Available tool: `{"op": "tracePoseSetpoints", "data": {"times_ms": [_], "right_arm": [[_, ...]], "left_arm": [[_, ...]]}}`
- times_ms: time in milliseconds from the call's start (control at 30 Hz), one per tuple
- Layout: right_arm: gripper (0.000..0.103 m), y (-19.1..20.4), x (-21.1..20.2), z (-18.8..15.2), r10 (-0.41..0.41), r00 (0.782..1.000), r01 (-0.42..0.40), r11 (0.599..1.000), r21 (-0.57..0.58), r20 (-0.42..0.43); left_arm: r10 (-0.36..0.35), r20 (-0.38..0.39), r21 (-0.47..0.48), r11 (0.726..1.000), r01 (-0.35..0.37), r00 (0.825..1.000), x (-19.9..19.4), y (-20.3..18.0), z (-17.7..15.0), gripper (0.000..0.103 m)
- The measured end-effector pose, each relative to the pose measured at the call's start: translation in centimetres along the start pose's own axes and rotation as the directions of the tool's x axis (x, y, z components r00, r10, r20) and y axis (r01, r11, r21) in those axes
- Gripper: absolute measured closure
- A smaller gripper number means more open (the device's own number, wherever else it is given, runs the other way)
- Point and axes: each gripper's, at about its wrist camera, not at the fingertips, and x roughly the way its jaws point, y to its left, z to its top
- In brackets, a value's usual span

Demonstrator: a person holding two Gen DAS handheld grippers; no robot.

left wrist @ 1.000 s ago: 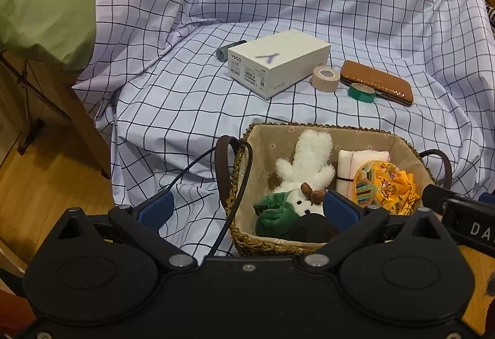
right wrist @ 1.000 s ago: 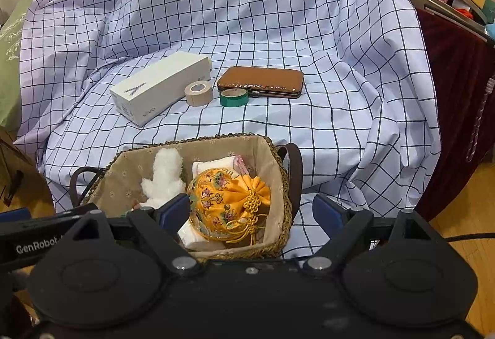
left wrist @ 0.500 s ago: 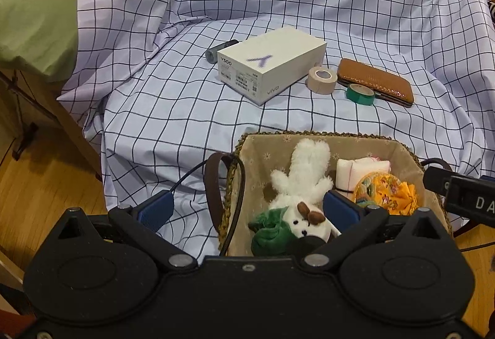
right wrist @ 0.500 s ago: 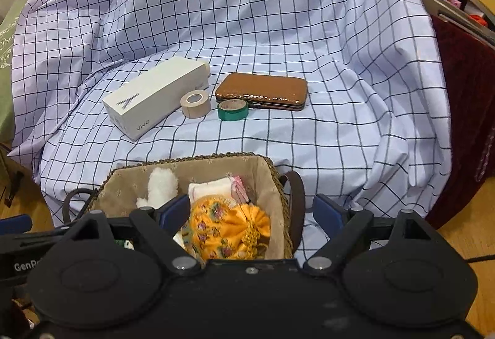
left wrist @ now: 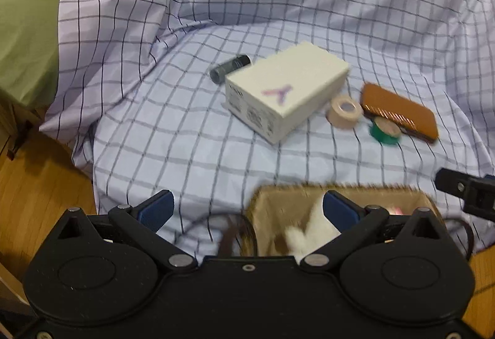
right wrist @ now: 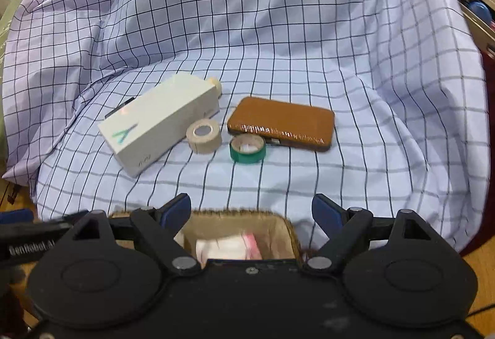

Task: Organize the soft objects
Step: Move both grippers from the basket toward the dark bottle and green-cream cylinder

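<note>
Basket [left wrist: 263,209] slid nearer, beneath both spread grippers [left wrist: 247,210] [right wrist: 252,210].

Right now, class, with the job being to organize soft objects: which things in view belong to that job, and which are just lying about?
Belongs to the job:
- woven basket
- white plush toy inside it
- folded white cloth inside it

Just lying about on the checked sheet:
- white box
- beige tape roll
- green tape roll
- brown case
- dark cylinder

Checked sheet [right wrist: 278,60] carries a white box [right wrist: 161,128], two tape rolls, brown case [right wrist: 281,123], basket [right wrist: 235,215]
</note>
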Motion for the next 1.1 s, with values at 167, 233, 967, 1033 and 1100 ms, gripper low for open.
{"op": "tracePoseSetpoints", "data": {"times_ms": [167,233,967,1033,1100], "right_arm": [[0.018,0.3,2.3,2.8,0.005,1.000,-0.005,1.000,-0.010,0.000],[0.018,0.3,3.3,4.2,0.004,1.000,-0.004,1.000,-0.011,0.007],[0.017,0.7,20.2,22.1,0.108,0.968,-0.053,0.971,0.234,-0.228],[0.017,1.6,21.9,22.9,0.110,0.956,-0.037,0.965,0.259,-0.272],[0.017,2.7,23.2,23.3,0.100,0.951,-0.021,0.966,0.259,-0.294]], "left_arm": [[0.027,0.017,-0.049,0.998,-0.026,1.000,2.2,1.7,3.9,0.004],[0.037,0.022,-0.069,0.997,-0.036,0.999,3.2,2.3,5.5,0.004],[0.060,-0.102,-0.160,0.984,-0.076,0.993,15.3,5.7,15.5,0.004],[0.062,-0.102,-0.154,0.985,-0.077,0.993,15.6,5.6,15.5,0.004],[0.060,-0.101,-0.146,0.986,-0.075,0.993,15.9,5.5,15.5,0.004]]}}
